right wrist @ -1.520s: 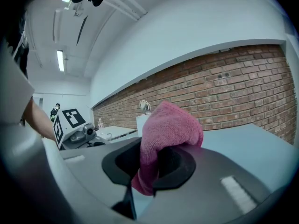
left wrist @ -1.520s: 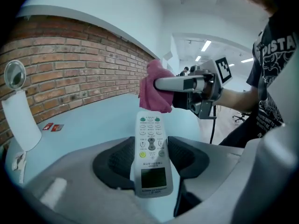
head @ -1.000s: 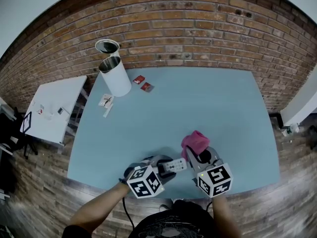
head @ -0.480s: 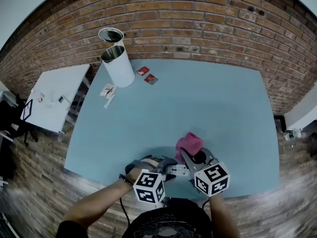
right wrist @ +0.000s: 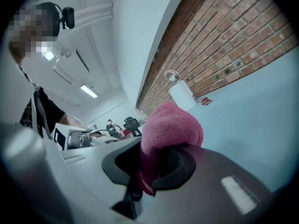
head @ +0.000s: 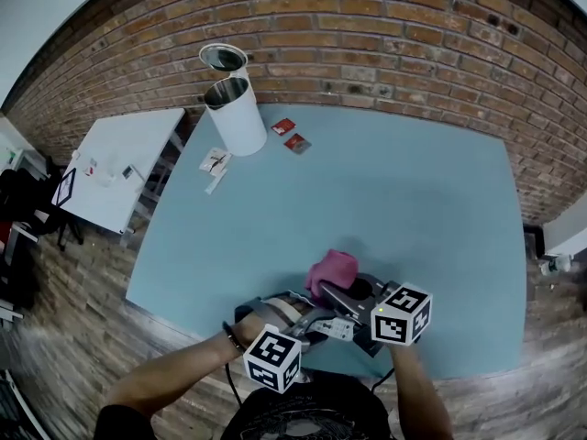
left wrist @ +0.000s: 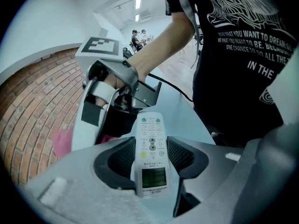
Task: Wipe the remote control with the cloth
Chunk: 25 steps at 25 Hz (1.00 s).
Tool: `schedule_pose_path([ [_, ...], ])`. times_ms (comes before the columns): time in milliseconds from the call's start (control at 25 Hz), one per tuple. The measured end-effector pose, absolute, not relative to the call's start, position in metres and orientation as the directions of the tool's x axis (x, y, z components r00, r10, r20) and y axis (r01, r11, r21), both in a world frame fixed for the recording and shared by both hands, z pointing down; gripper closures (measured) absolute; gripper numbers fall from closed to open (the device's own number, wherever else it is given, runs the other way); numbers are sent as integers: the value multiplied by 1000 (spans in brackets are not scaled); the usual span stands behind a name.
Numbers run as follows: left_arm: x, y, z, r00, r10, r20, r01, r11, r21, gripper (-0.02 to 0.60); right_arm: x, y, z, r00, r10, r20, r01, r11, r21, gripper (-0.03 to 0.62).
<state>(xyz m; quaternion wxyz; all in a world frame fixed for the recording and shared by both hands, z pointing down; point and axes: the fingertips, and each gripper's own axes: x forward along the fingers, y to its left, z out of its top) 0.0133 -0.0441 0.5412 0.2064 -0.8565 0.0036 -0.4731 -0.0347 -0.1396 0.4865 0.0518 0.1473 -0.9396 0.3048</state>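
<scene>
The left tongs (left wrist: 150,155) are clamped on the remote control (left wrist: 150,141), their pads pressing on its two long sides about a third of the way up from its display end. The right tongs (right wrist: 156,164) are closed on a bunched pink cloth (right wrist: 170,125), which bulges out past their tips.

In the head view both pairs meet over the near edge of the worktop (head: 394,200), a little right of its middle. The left tongs (head: 307,319) hold the remote control (head: 332,327) there, and the cloth (head: 332,271) in the right tongs (head: 341,293) sits just on its far side. Whether cloth and remote are touching, I cannot tell.

The step in hand looks like the approach to a wiping pass, with each tool already loaded. The next move calls for laying the cloth's bulge on the button face and drawing it along the length, while the left grip resists the push.

The remote's long axis runs along the line of the left tongs. Its display end sits back toward their body and its button end juts out beyond the tips, toward the person's right. The keypad faces up.
</scene>
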Motion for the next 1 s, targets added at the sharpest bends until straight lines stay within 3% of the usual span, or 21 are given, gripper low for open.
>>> schedule_pose_path([
  [280, 5, -43, 555, 517, -172, 839, 171, -939, -297, 371, -59, -143, 496, -971, -170, 167, -237, 758, -608, 531],
  [760, -38, -65, 606, 443, -1, 896, 34, -999, -18, 365, -27, -160, 520, -852, -403, 333, -523, 685, -508, 531],
  [1000, -44, -70, 609, 498, 61, 865, 10, -998, 64, 356, -28, -155, 517, -801, -484, 353, -599, 622, -504, 531],
])
